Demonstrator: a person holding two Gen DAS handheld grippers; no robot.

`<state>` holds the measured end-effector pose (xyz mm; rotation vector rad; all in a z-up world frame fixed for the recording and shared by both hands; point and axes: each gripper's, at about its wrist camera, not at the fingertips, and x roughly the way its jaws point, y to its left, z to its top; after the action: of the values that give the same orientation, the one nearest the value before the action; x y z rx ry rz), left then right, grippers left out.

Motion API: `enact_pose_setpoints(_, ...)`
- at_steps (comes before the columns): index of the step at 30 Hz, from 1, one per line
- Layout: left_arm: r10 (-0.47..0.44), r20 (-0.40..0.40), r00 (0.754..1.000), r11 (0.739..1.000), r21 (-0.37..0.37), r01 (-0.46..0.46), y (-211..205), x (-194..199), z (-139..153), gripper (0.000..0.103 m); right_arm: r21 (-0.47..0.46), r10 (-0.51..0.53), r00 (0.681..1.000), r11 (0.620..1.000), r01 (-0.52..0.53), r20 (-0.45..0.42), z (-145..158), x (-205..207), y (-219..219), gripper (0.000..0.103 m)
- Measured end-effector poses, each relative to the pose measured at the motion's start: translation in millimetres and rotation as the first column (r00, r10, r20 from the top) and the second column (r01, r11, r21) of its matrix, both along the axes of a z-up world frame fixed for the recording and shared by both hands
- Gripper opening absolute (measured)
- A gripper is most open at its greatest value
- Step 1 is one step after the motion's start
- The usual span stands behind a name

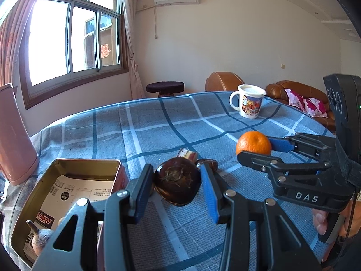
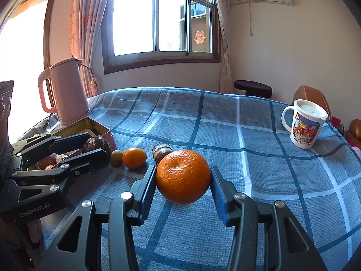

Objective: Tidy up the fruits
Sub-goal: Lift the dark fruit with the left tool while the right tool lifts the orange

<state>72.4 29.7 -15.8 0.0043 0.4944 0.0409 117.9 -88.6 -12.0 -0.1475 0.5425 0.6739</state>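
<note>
My left gripper (image 1: 176,169) is shut on a dark brown round fruit (image 1: 178,183), blue pads pressed on both its sides, just right of the open tin box (image 1: 67,164). My right gripper (image 2: 183,172) is shut on a large orange (image 2: 183,176) over the blue checked tablecloth (image 2: 225,124). In the left wrist view the right gripper (image 1: 255,146) shows at the right with the orange (image 1: 253,143). In the right wrist view the left gripper (image 2: 97,145) shows at the left beside the tin box (image 2: 99,127). A small orange (image 2: 134,158) and a small brownish fruit (image 2: 116,157) lie between the grippers.
The tin box holds printed paper and a brown stemmed fruit (image 1: 39,237). A pink kettle (image 2: 65,90) stands behind the box at the table's left edge. A lidded cartoon mug (image 2: 304,124) stands at the far right. Another dark fruit (image 2: 161,152) lies behind the large orange.
</note>
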Motion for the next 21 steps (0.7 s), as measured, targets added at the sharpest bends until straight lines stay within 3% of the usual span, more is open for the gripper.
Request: enact_pose_setpoints(21, 0.006, 0.055, 0.998, 1.0, 0.0, -0.006, -2.8, -8.9, 4.8, 0.045, 0.03, -0.016, 0.997, 0.999, 0.013, 0.081, 7.7, -11.2, -6.7, 0.049)
